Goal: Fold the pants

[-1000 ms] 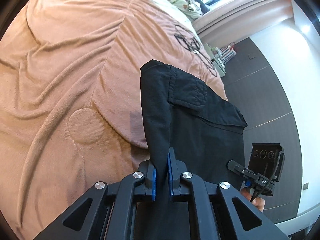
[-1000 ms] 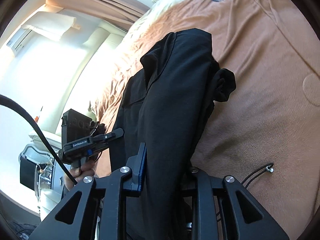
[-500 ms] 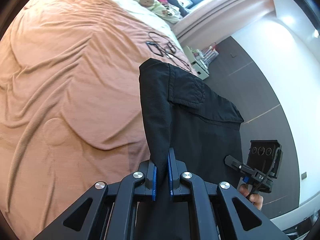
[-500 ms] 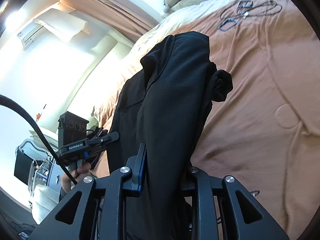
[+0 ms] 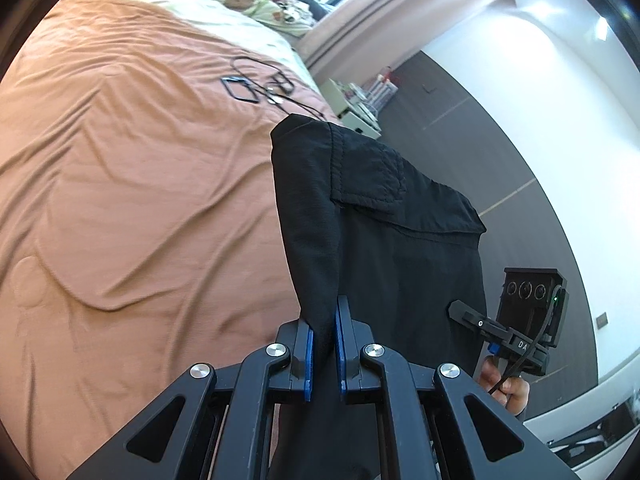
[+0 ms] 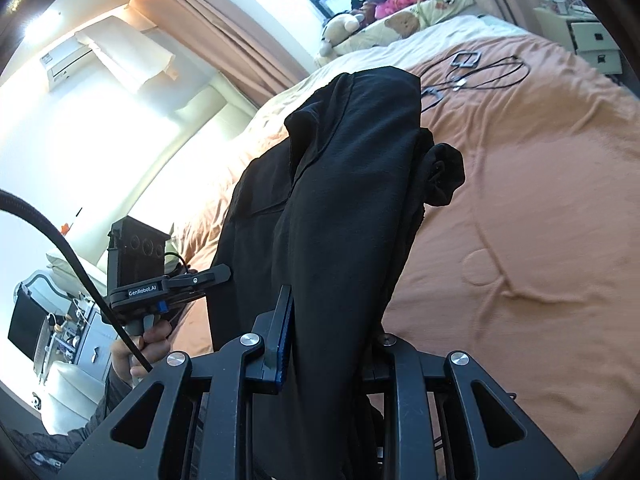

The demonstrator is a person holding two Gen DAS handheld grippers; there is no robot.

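1. Above the bed (image 5: 132,184), which is covered with a wrinkled orange-brown blanket, the black pants (image 5: 384,216) hang between two hand-held grippers, clear of the covers where visible.

2. Left hand-held gripper (image 5: 323,336): its blue pads (image 5: 307,354) are pressed together on a narrow fold of the pants. The cloth rises from the jaws and spreads to the right, showing a stitched pocket flap (image 5: 404,200).

3. Right hand-held gripper (image 6: 320,340): clamped on a thicker bunch of the same pants (image 6: 348,200). Only the left blue pad (image 6: 285,340) shows — the other is buried under the fabric. A loose bunched end (image 6: 442,176) sticks out to the right of the hanging mass.

4. Each wrist view takes in the opposite unit: the right gripper body, with the person's hand (image 5: 506,384) on its handle, sits to the right of the pants in the left view; the left gripper body, with the person's hand (image 6: 140,348) and a black cable (image 6: 60,252), sits to the left of them in the right view.

5. On the blanket, well apart from the pants, lies a tangle of black cords (image 6: 480,72) with small dark frames. Pillows and soft toys (image 6: 400,8) lie at the head of the bed, under the window.

6. Beside the bed — a small pale cabinet (image 5: 356,116) against a dark wall.
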